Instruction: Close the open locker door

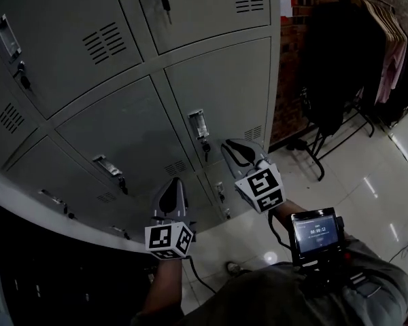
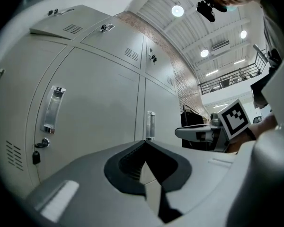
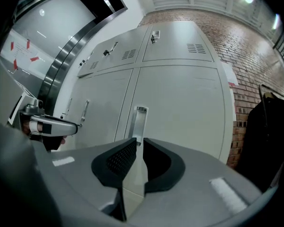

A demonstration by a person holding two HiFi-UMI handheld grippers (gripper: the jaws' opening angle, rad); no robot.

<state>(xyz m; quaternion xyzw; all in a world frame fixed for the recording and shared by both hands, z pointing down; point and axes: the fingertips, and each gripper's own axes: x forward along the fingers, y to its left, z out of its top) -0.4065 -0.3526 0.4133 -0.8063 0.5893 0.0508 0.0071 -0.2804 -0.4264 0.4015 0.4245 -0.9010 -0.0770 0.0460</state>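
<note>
A bank of grey lockers (image 1: 143, 121) fills the head view. In the left gripper view an upper-row door (image 2: 68, 25) with vents and a key stands swung out from the others; the doors below it look flush. My left gripper (image 1: 170, 185) points level at the lockers, jaws shut with nothing in them (image 2: 146, 143). It is apart from the doors. My right gripper (image 1: 236, 148) is higher and to the right, aimed at a door handle (image 3: 140, 122) without touching it. Its jaws stand a narrow slit open and hold nothing (image 3: 139, 140).
A brick wall (image 1: 294, 53) meets the lockers' right end. A clothes rack with dark garments (image 1: 347, 53) stands on the glossy floor (image 1: 367, 182) to the right. A dark panel (image 1: 41, 277) lies at lower left. Keys hang from several locks (image 1: 164, 2).
</note>
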